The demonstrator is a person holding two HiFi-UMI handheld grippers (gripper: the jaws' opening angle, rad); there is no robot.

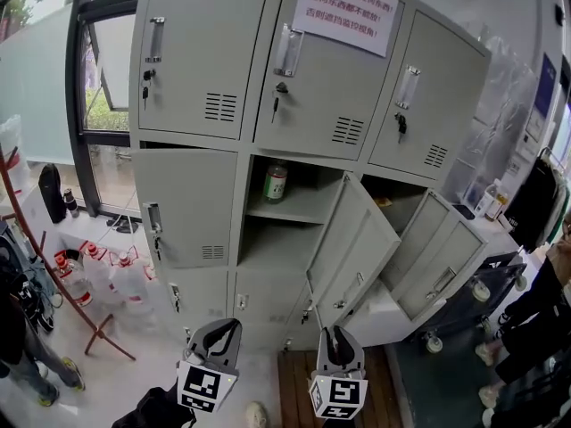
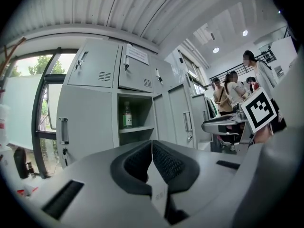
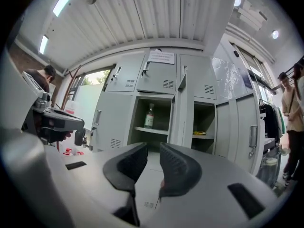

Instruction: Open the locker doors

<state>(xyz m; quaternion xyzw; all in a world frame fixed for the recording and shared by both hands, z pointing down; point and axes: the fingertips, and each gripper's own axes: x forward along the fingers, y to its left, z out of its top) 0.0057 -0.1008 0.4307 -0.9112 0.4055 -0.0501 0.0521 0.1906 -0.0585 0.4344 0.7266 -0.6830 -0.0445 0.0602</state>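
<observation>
The grey locker cabinet [image 1: 192,61] fills the head view. Its top row of doors is closed. In the middle row the centre door [image 1: 357,239] stands swung out to the right, showing a green bottle [image 1: 276,183] on a shelf. The right door [image 1: 442,257] hangs open too, while the left door [image 1: 187,208] is closed. My left gripper [image 1: 230,328] is held low in front of the lockers, apart from them, its pads [image 2: 164,163] meeting at the tips. My right gripper [image 1: 334,335] sits beside it, open with nothing in the gap between its jaws [image 3: 153,160].
A paper notice [image 1: 348,12] is stuck on the top centre door. Water jugs [image 1: 116,275] and a red-brown stand [image 1: 53,283] sit on the floor at the left by the window. A cart [image 1: 482,283] and several people [image 2: 237,89] are at the right.
</observation>
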